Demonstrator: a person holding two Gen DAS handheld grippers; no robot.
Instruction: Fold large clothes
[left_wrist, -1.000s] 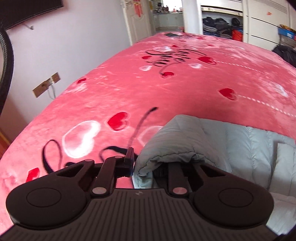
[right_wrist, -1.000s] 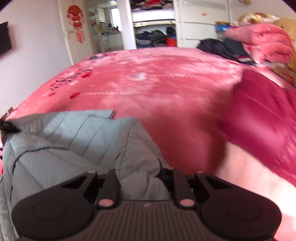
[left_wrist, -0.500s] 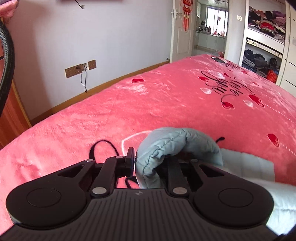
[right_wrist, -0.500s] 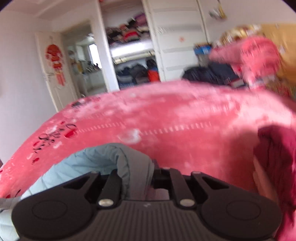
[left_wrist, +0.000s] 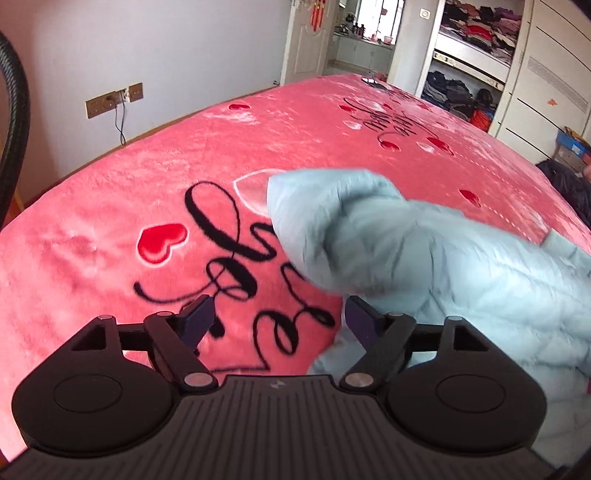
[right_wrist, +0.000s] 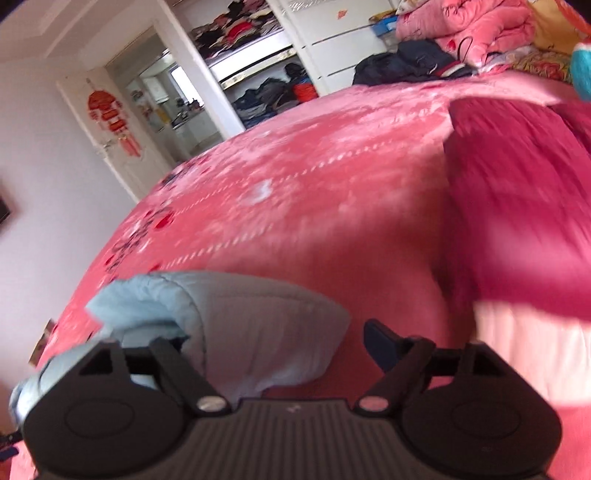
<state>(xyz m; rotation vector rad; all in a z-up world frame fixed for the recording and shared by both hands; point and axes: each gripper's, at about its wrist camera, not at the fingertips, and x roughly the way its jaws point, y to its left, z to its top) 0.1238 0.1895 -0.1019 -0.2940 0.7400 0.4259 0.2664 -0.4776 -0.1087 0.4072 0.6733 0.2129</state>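
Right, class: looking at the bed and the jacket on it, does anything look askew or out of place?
Yes. The light blue puffer jacket lies bunched and humped on the pink heart-print blanket, not flat. Both grippers, left and right, are opening, so it is not pinched.

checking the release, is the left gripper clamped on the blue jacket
No, the left gripper is opening with only the pink blanket between its fingers; the jacket lies beside it.
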